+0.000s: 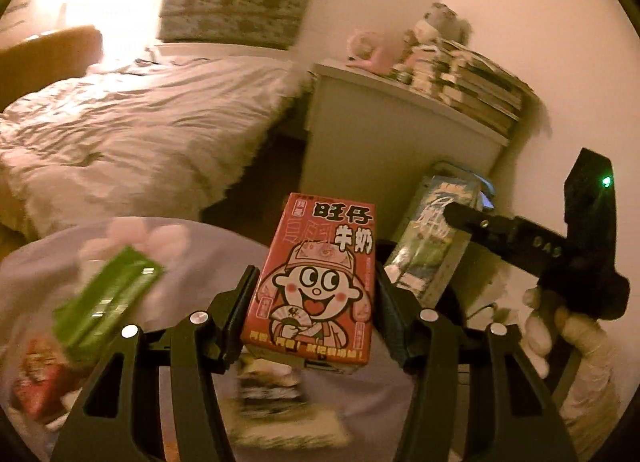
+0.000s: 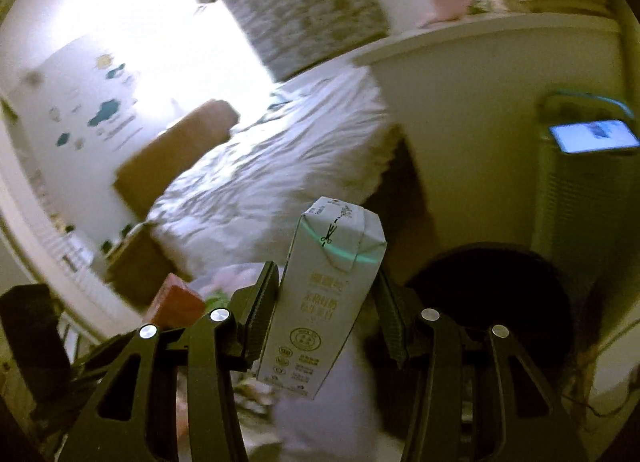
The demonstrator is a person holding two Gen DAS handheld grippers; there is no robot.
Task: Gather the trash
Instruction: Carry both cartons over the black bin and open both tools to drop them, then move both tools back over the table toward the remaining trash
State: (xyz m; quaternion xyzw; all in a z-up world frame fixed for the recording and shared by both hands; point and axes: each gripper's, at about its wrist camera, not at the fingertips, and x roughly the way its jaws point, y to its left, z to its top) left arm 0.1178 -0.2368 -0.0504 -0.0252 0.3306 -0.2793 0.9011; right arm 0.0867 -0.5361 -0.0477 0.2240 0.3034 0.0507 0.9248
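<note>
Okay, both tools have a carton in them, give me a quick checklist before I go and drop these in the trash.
1. Left tool grips the red milk carton: ok, a finger on each side, carton upright.
2. Right tool grips the white carton: ok on the left finger; contact on the far side cannot tell. Carton tilted.
3. Cartons clear of the table: ok, both are lifted above the lilac tablecloth.
4. Trash left behind: not ok, a green packet and other wrappers remain.
5. Bin located: cannot tell; a dark round shape sits low right, blurred.
6. Tools apart: ok, right tool off to the side.
</note>
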